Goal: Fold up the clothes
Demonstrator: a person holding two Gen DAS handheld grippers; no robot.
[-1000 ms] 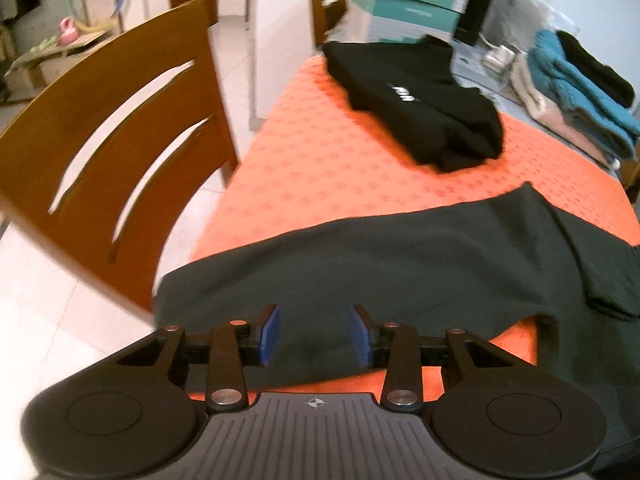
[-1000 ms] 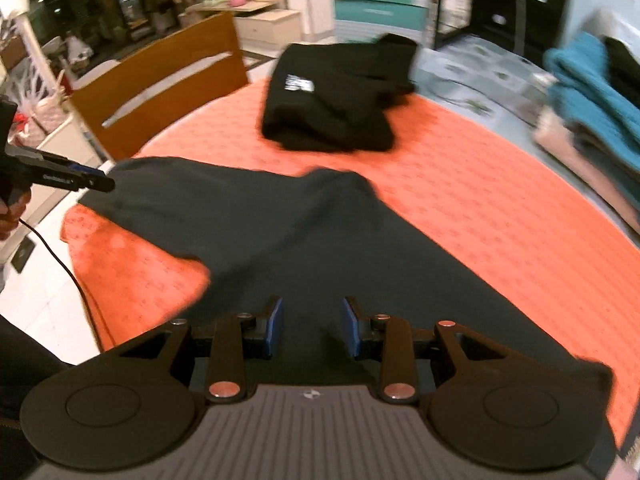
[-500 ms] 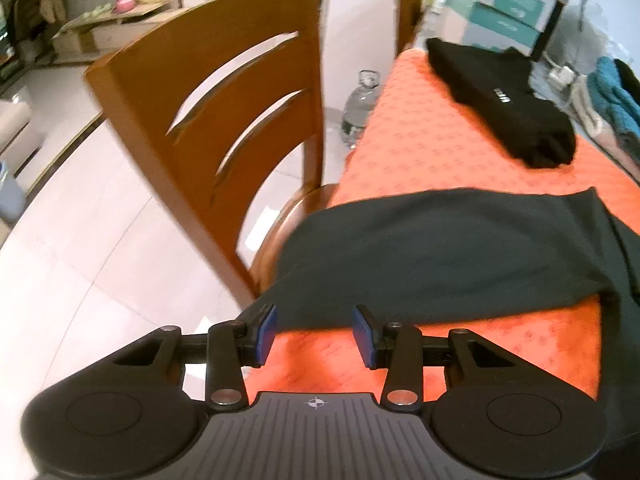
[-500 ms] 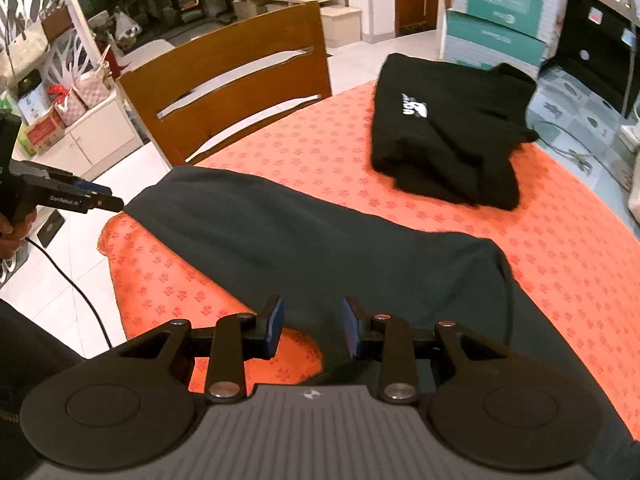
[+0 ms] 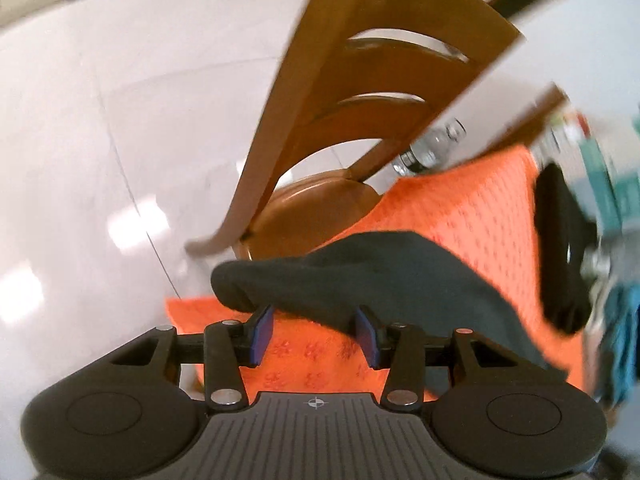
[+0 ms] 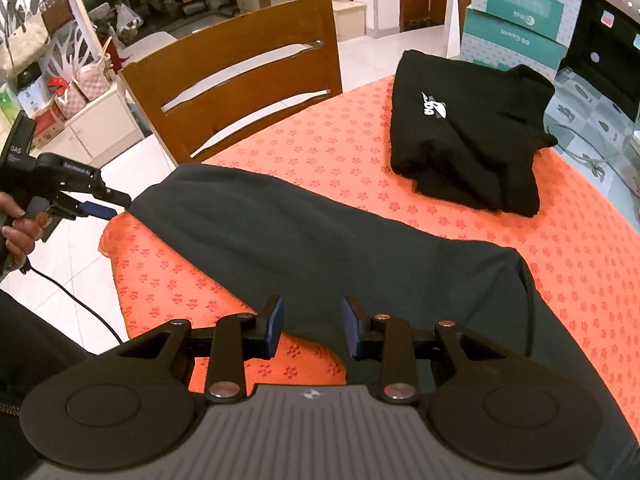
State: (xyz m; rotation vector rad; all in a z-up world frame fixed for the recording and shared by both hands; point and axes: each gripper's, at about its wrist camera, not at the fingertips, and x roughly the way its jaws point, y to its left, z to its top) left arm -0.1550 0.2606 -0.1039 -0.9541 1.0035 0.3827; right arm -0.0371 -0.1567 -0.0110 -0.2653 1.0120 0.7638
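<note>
The dark grey-green garment (image 6: 304,240) lies stretched across the orange flower-print tablecloth (image 6: 500,232), its end by the wooden slat-back chair (image 6: 240,80). Both tongs are apart: left gripper (image 5: 316,330) at that end's edge, right gripper (image 6: 312,326) over the near hem. Looks like lining up a pinch at each spot. Only the right view shows the folded black sweater (image 6: 468,128) clearly; the left is blurred.

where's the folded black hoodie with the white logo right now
In the right wrist view the folded black hoodie lies upper right on the orange tablecloth, beyond the dark green garment.
</note>
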